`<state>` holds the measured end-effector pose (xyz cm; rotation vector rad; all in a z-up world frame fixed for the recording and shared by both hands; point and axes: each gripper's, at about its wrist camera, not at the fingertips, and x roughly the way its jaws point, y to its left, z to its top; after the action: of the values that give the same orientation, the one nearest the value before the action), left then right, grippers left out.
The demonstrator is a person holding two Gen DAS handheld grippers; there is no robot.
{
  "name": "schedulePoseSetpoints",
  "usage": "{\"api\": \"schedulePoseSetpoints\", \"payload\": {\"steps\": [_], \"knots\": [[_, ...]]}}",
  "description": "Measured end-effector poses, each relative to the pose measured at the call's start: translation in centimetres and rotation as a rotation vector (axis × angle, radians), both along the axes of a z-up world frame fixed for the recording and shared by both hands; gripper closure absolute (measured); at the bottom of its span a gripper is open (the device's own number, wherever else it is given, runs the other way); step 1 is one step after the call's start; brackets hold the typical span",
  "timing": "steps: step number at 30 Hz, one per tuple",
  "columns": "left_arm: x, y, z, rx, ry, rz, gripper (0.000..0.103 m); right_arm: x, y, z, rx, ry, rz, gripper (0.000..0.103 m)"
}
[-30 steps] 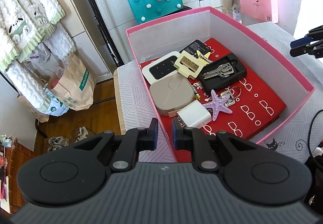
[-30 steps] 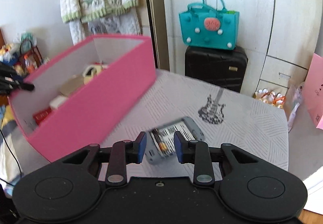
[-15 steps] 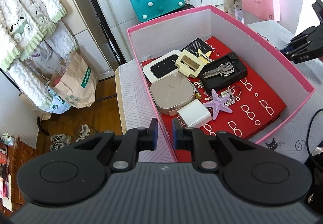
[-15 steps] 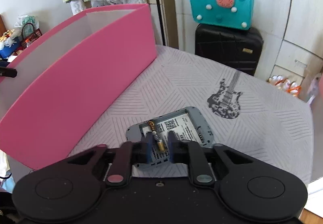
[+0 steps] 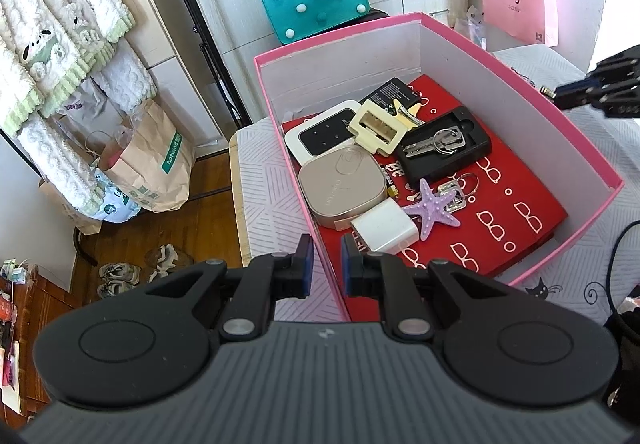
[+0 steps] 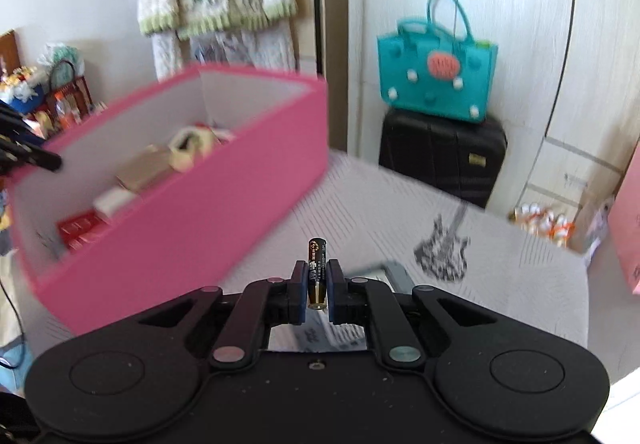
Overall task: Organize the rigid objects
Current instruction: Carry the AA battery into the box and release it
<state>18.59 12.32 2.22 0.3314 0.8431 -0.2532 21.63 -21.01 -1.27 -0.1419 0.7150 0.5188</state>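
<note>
Battery, slim black cylinder, clamped in right gripper.

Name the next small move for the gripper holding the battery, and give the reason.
Probably carry it left over the pink box wall and release it inside. The right gripper is shut on the battery, held clear of the table, while the box already holds the other small items. The left gripper pinches the box's near wall, apparently steadying it.

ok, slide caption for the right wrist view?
Right gripper clamps a small black cylindrical battery above the patterned tablecloth, beside the pink cardboard box.
</note>
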Motion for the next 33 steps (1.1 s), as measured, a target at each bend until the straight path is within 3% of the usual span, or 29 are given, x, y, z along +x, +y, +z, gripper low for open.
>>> {"api": "schedulePoseSetpoints", "payload": {"steps": [6, 9, 17, 25, 33], "knots": [[0.0, 0.1, 0.1, -0.015, -0.006, 0.003, 0.090, -2.2, 1.3, 4.3, 0.090, -0.079, 0.066, 0.092], [0.1, 0.3, 0.3, -0.031, -0.001, 0.006, 0.090, -3.1, 2.7, 5.8, 0.152, -0.064, 0.191, 0.092], [-0.1, 0.5, 0.2, -0.039, -0.012, -0.003, 0.090, -2.8, 8.2, 5.6, 0.131, 0.003, 0.339, 0.091], [-0.2, 0.6, 0.3, -0.053, -0.012, -0.001, 0.090, -1.9, 8.8, 4.3, 0.077, -0.026, 0.245, 0.089], [-0.2, 0.7, 0.3, -0.059, -0.012, -0.003, 0.090, -2.7, 3.6, 4.7, 0.140, -0.048, 0.098, 0.080]]}}
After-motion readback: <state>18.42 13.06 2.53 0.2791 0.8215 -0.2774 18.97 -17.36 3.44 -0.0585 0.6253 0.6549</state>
